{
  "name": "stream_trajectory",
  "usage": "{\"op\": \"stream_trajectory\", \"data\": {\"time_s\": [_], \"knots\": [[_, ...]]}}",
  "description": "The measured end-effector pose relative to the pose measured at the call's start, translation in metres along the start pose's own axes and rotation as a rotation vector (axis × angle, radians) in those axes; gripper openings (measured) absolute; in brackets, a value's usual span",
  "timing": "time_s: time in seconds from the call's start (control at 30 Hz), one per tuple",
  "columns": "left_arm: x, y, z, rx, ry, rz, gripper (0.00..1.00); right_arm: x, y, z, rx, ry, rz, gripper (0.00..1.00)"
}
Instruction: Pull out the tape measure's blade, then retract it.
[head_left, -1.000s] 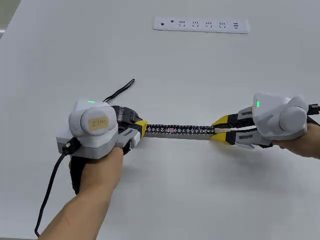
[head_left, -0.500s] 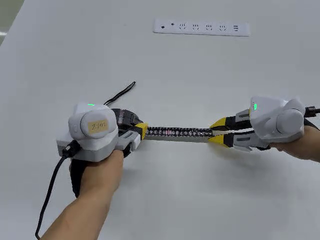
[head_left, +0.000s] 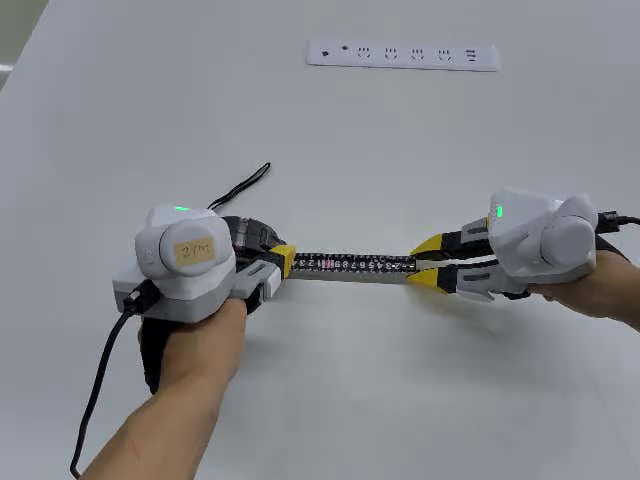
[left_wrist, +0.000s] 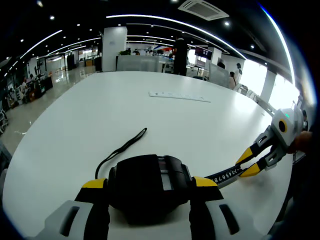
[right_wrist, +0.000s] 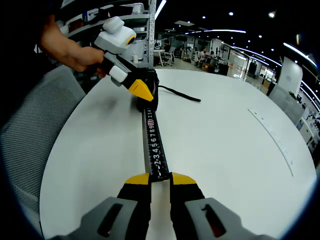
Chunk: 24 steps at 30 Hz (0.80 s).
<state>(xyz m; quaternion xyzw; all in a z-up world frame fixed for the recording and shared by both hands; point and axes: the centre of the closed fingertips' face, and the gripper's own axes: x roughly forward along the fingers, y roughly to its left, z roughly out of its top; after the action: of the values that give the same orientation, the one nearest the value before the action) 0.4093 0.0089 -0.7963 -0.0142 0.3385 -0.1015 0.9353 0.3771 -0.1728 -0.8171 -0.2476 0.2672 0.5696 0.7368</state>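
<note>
The white table (head_left: 400, 150) takes up the whole head view. On its left side, near the person, the left gripper (head_left: 270, 262) is clamped on the black tape-measure case (head_left: 250, 235), one yellow-tipped jaw on each side of it, and the case rests on the table. On the right side the right gripper (head_left: 420, 263) points left toward it, its jaws pinched almost together on the free end of the blade (head_left: 355, 264). Far across the table lies a white power strip (head_left: 402, 54), well apart from both grippers. The blade is drawn out of the case's right side and runs straight between the two grippers just above the table; the right gripper view shows white numbers printed on its dark face. A thin black strap (head_left: 240, 185) trails from the case toward the far side, lying loose on the table. A dark cable (head_left: 100, 380) hangs from the back of the left gripper toward the near edge.
</note>
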Motion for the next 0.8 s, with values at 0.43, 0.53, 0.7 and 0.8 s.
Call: {"op": "stream_trajectory", "data": {"time_s": [0.43, 0.53, 0.7, 0.8], "knots": [[0.000, 0.000, 0.000, -0.004, 0.001, -0.003, 0.62, 0.011, 0.001, 0.009, 0.002, -0.018, 0.005, 0.12], [0.000, 0.000, 0.000, -0.005, 0.001, -0.003, 0.62, 0.014, 0.001, 0.011, 0.000, -0.022, 0.006, 0.12], [0.000, 0.000, 0.001, -0.008, 0.002, -0.004, 0.62, 0.019, 0.000, 0.013, 0.001, -0.023, 0.006, 0.12], [0.001, 0.000, 0.001, -0.008, 0.002, -0.003, 0.62, 0.021, 0.001, 0.014, 0.000, -0.023, 0.004, 0.12]]}}
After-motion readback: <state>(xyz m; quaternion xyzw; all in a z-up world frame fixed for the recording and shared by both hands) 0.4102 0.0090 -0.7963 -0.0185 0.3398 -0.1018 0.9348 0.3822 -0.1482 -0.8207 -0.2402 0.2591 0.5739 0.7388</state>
